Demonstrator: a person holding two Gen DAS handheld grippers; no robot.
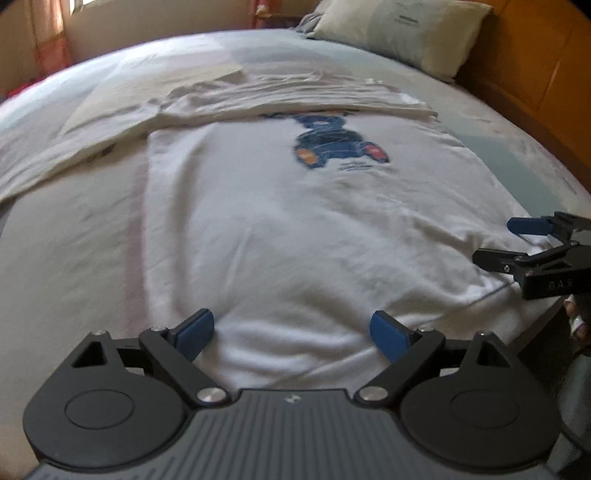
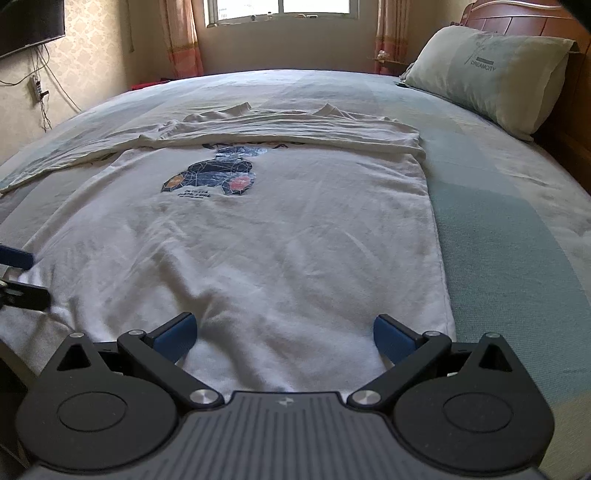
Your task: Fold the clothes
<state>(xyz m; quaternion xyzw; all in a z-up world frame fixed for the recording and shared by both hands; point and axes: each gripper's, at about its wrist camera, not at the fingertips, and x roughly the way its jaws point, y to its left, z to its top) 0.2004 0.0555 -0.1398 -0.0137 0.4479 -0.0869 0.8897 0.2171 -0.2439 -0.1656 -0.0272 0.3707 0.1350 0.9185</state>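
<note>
A white t-shirt [image 1: 280, 229] [image 2: 258, 236] with a dark blue bear print [image 1: 332, 144] [image 2: 218, 177] lies flat on the bed, its top part and sleeves folded across near the print. My left gripper [image 1: 293, 332] is open over the shirt's near hem, blue pads apart, nothing between them. My right gripper [image 2: 284, 338] is open too, low over the hem near the shirt's right edge. In the left wrist view the right gripper [image 1: 495, 240] shows open at the shirt's right corner. The left gripper [image 2: 20, 273] peeks in at the left edge of the right wrist view.
The bed [image 2: 498, 229] has a pale green and white sheet. A green pillow [image 2: 491, 70] [image 1: 402, 29] leans on the wooden headboard [image 2: 524, 14] at the far right. A window with curtains [image 2: 280, 11] is beyond the bed, a wall TV [image 2: 26, 26] far left.
</note>
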